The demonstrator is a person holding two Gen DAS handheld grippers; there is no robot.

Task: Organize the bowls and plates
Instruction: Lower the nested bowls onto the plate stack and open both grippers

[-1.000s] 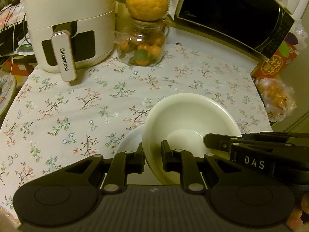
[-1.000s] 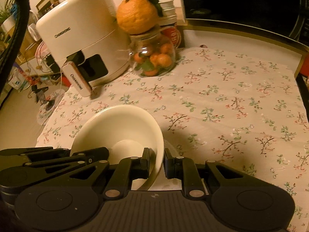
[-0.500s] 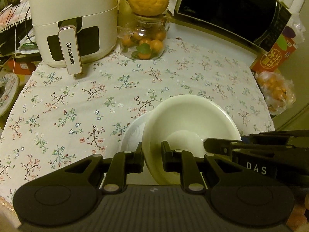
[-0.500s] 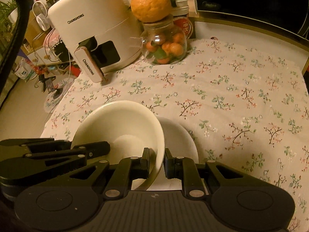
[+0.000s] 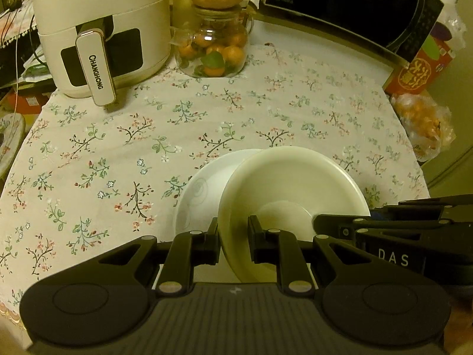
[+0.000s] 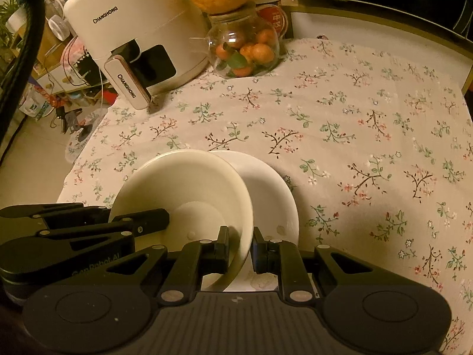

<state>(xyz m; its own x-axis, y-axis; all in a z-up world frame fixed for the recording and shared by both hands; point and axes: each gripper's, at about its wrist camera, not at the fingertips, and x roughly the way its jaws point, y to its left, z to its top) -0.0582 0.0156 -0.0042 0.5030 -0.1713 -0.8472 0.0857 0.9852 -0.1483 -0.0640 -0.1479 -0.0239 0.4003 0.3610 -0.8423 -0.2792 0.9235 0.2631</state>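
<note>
Cream bowl [image 5: 291,189] pinched by its rim from two sides: left gripper [image 5: 233,242] with jaws clamped on the near-left wall, right gripper [image 6: 240,247] with jaws clamped on the near-right wall, one finger inside and one outside each time. Held tilted, overlapping the white plate [image 5: 201,195] lying on the floral surface [image 5: 118,148]; contact with the plate impossible to tell. Two-sided grip probably chosen to keep the wide bowl steady and level it for nesting onto the plate. Air fryer [image 5: 100,26] and fruit jar [image 5: 218,50] well apart at the back, out of the way
</note>
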